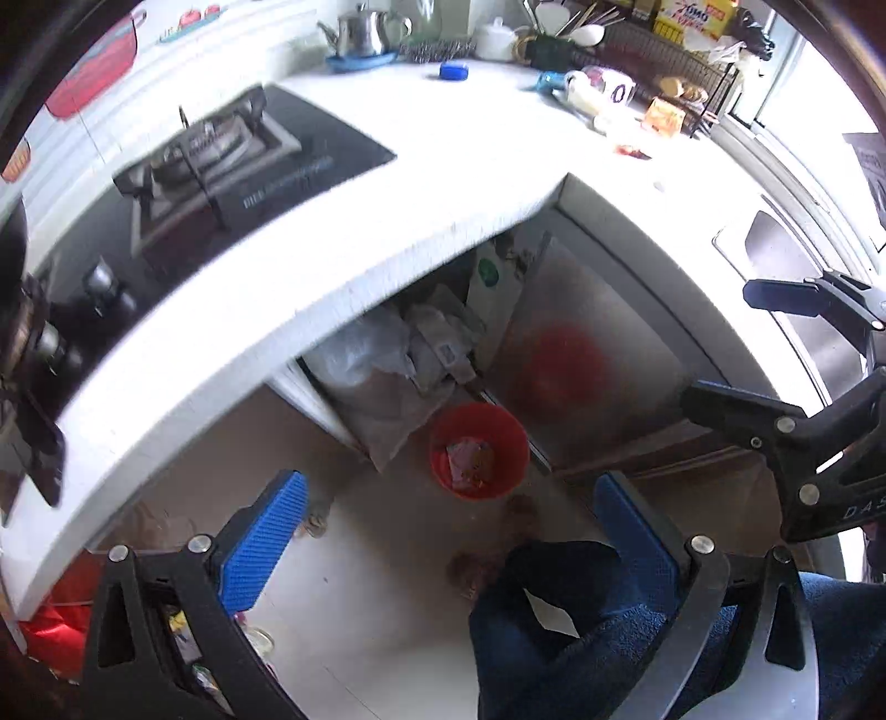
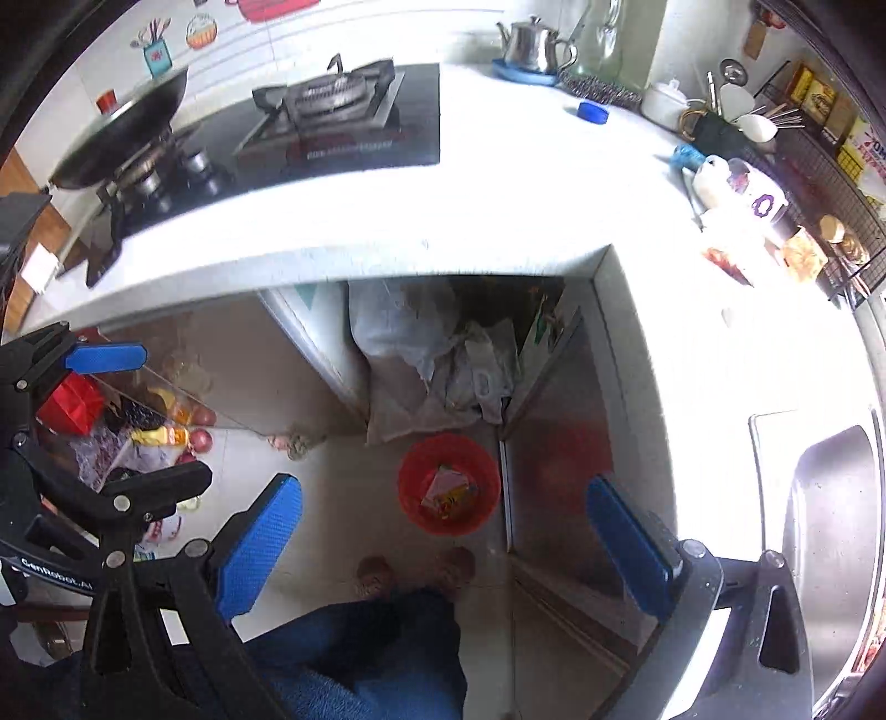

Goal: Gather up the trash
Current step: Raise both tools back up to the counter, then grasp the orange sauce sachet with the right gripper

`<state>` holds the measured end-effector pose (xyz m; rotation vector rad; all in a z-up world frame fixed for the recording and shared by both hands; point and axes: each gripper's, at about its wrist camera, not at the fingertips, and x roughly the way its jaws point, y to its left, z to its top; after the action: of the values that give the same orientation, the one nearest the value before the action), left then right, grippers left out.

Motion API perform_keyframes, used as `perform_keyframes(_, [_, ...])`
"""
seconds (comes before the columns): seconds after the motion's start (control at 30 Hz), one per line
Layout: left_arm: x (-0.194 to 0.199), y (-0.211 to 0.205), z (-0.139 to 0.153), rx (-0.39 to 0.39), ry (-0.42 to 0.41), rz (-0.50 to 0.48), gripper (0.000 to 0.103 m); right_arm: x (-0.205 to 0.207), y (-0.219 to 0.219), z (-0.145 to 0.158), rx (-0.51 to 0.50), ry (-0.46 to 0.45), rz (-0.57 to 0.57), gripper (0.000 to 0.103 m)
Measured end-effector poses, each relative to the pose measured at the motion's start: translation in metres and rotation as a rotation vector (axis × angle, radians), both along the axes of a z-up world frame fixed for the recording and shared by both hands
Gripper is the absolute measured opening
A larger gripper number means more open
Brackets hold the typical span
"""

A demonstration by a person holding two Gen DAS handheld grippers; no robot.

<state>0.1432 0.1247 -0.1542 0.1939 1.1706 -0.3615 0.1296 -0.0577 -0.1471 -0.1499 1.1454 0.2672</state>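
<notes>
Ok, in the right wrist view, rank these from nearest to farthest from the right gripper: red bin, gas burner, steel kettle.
From the right gripper, jaws open and empty:
1. Red bin, on the floor just beyond the jaws, wrappers inside.
2. Gas burner, up on the counter, left of centre.
3. Steel kettle, at the counter's back, on a blue tray.

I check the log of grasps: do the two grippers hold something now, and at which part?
Nothing is held. The left gripper and the right gripper both stand open and empty above the red bin.

Wrappers (image 2: 449,493) in bin (image 2: 412,471) below counter (image 2: 498,221)
</notes>
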Motion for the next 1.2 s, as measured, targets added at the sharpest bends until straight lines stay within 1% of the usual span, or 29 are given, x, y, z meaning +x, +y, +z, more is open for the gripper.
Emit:
perform_keyframes(0.07, [-0.001, -0.003, 0.018, -0.001, -0.031, -0.012, 0.103, -0.003, -0.001, 0.013, 0.001, -0.017, -0.009, 0.102])
perform_keyframes(0.2, [-0.001, -0.006, 0.048, -0.032, -0.057, 0.001, 0.103, -0.010, -0.010, 0.038, 0.005, -0.050, -0.053, 0.102])
perform_keyframes(0.33, [0.001, -0.016, 0.072, -0.057, -0.085, -0.006, 0.103, -0.011, -0.020, 0.060, 0.017, -0.080, -0.114, 0.102])
perform_keyframes(0.47, [0.012, -0.026, 0.085, -0.085, -0.100, 0.001, 0.103, -0.008, -0.030, 0.074, 0.013, -0.115, -0.166, 0.102])
perform_keyframes(0.6, [0.027, -0.038, 0.088, -0.091, -0.117, 0.002, 0.103, -0.004, -0.045, 0.082, 0.025, -0.128, -0.202, 0.102])
perform_keyframes(0.7, [0.043, -0.048, 0.089, -0.087, -0.114, 0.001, 0.103, 0.005, -0.052, 0.084, 0.013, -0.135, -0.216, 0.102])
perform_keyframes(0.77, [0.054, -0.054, 0.088, -0.080, -0.107, -0.002, 0.103, 0.013, -0.057, 0.084, 0.023, -0.136, -0.221, 0.102])
perform_keyframes(0.9, [0.081, -0.071, 0.089, -0.050, -0.102, -0.008, 0.103, 0.033, -0.072, 0.085, 0.043, -0.132, -0.234, 0.102])
perform_keyframes(1.1, [0.132, -0.102, 0.088, -0.073, -0.068, 0.001, 0.103, 0.071, -0.099, 0.084, 0.052, -0.128, -0.253, 0.102])
perform_keyframes(1.2, [0.157, -0.122, 0.084, -0.064, -0.059, -0.009, 0.103, 0.091, -0.116, 0.083, 0.046, -0.129, -0.255, 0.102])
